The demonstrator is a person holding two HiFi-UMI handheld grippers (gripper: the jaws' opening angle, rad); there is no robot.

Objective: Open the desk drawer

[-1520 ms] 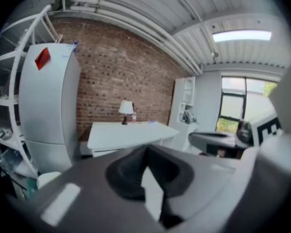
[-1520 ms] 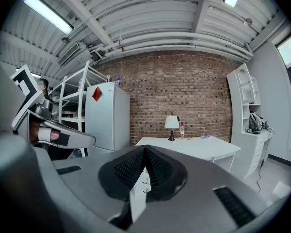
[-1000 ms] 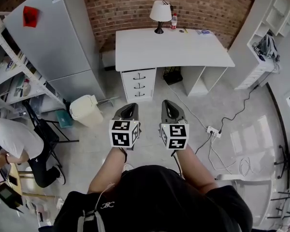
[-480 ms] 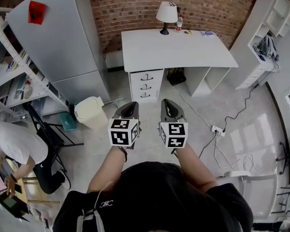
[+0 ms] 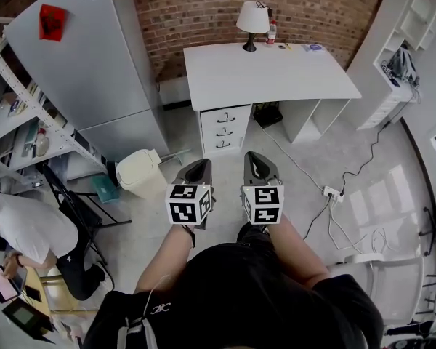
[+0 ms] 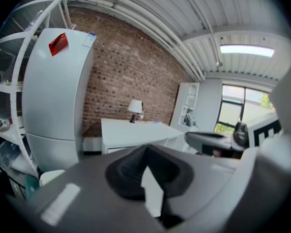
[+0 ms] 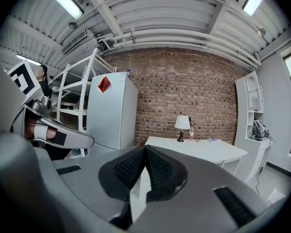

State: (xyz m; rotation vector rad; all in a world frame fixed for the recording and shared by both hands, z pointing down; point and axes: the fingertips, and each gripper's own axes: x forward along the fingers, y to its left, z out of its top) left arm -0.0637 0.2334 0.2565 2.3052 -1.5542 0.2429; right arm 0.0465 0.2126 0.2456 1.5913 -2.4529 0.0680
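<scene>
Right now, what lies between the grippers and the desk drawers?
Head view: only bare floor separates the left gripper and right gripper from the drawers.

The white desk (image 5: 276,75) stands at twelve o'clock, its long back edge against the brick wall (image 5: 203,9), its flat top pale and rectangular. Under the top's left end, toward its seven o'clock corner, sits a white drawer unit (image 5: 224,129) of three drawers stacked one above another, each with a small dark handle (image 5: 225,116) at mid-front. All three fronts sit flush, closed.
</scene>
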